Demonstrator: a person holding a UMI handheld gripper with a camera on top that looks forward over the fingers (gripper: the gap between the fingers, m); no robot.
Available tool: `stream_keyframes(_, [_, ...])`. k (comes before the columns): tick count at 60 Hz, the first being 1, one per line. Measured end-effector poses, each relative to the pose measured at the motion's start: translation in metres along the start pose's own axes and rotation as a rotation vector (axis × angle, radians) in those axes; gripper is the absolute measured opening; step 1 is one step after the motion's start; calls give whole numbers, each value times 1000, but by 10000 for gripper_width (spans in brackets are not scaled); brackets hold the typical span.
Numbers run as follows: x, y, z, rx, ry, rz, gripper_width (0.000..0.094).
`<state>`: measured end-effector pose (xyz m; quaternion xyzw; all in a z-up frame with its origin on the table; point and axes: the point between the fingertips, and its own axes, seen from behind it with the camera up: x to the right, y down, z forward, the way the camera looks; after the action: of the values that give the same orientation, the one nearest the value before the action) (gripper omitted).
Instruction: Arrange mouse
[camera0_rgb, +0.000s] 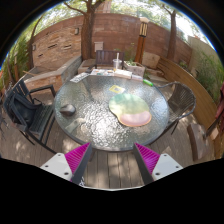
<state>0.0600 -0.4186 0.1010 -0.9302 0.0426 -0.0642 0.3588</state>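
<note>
Mouse, small and dark (68, 109), sits near the left edge of our round glass tabletop (100, 125), ahead-left of our tool (113, 158), which is wide open, holding nothing.

Gripper (113, 160) fingers (77, 160) spread wide apart, nothing btwn.

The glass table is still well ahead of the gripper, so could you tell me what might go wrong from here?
1. The mouse sits near the rim of the round glass table, so a clumsy grasp could push it off.
2. The chair stands close beside that rim and could block the approach.
3. The gripper is open but far back; the mouse looks small and dark against the reflective glass, so it could be misjudged.
</note>
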Motion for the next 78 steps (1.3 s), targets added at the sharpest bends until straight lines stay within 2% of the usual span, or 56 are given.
stream_keyframes(8, [-82,-21,62,36,-111,-46,855])
stream_keyframes(13, [-121,-39,104,64,-141,-83,860])
stream_keyframes(30, [-198,-79,202,52,-169,-136,854])
stream_keyframes(45, [-203,-131,250,73,-129,-146,848])
stream_keyframes(51, [-205,-137,263,53,-134,-127,769])
stream_keyframes(53, [-209,-136,264,43,-149,-116,693])
stream_keyframes(56, [-219,-134,265,33,-180,-83,528])
stream_keyframes(57, [-218,-135,264,33,-184,-69,506])
stream_keyframes(60, [-217,-135,264,39,-170,-63,493])
stream_keyframes(66, [-216,-134,265,26,-164,-45,408])
stream_keyframes(72, [-221,-139,259,9,-200,-8,347])
stream_keyframes(78, [-223,-175,230,94,-238,-39,346])
